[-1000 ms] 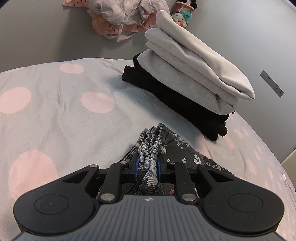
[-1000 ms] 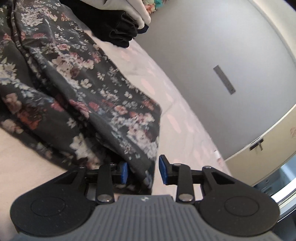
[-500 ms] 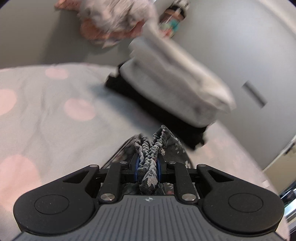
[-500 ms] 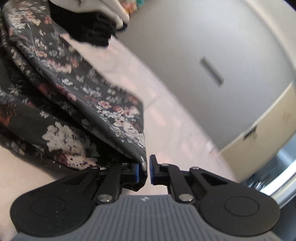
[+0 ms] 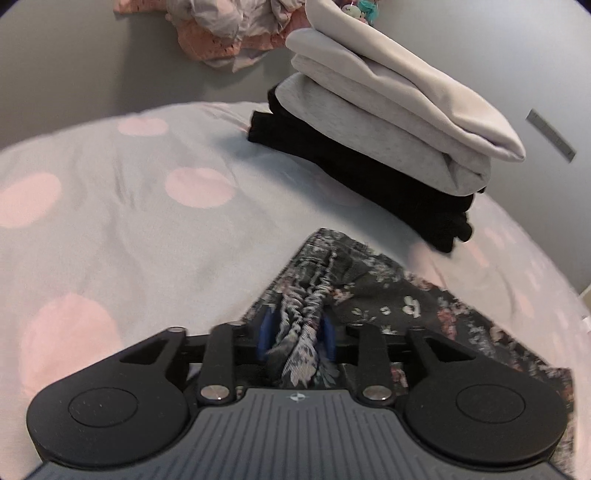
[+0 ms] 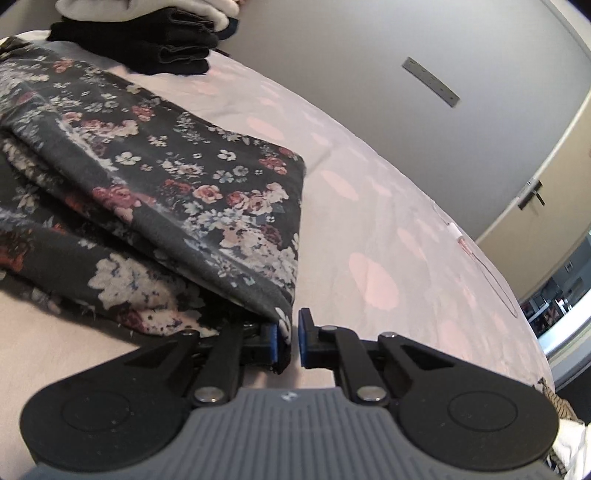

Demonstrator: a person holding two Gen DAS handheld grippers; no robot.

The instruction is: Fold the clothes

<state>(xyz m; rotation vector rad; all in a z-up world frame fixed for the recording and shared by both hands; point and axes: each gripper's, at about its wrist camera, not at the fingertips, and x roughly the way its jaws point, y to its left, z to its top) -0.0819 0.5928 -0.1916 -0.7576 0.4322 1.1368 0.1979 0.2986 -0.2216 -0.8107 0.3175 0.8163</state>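
While its jaws are opening around the gathered waistband, left gripper (image 5: 297,332) over floral garment (image 5: 388,295), right gripper (image 6: 288,338) pinching a folded corner, polka-dot bedspread (image 5: 129,206) beneath

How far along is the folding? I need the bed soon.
Done: a folded stack sits on the bed. In hand: the floral garment; the left gripper is opening around its gathered waistband, the right gripper pinches a corner. Left: a crumpled pile beyond.

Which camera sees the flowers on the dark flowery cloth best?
The right wrist view: the dark flowery cloth fills its left half, folded, its printed roses sharp. The left wrist view shows only a blurry corner and the bunched band between its claw's pads.
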